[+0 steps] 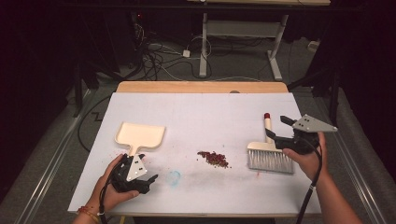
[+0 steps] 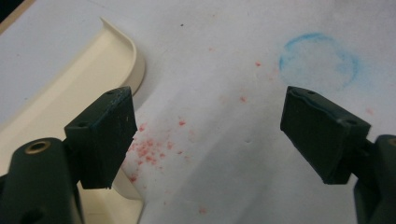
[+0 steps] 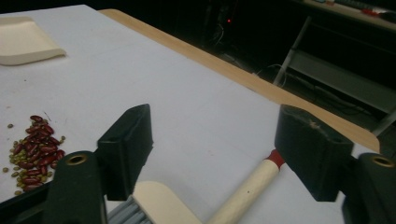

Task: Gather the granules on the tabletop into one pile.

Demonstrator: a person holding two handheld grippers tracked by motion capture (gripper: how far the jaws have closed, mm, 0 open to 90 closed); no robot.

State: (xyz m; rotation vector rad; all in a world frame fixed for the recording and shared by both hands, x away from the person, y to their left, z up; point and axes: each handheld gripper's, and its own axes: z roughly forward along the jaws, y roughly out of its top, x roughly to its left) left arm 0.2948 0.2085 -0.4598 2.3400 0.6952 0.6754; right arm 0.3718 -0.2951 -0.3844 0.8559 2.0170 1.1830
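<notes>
The right gripper (image 1: 282,127) has its jaws spread wide and holds nothing; the brush (image 1: 270,151) lies on the table just below them, its cream handle (image 3: 250,189) showing between the pads without touching either. The left gripper (image 1: 140,179) is spread wide too (nothing between its pads), poised just beside the near end of the cream dustpan (image 1: 139,136). On the white table sheet (image 1: 210,112) the pile of red beans (image 1: 213,158) sits between dustpan and brush, left of the grey bristles (image 1: 271,161), with a faint blue ring (image 2: 320,58) near the left gripper. Both hands come in from the near edge, the right one raised above the brush
</notes>
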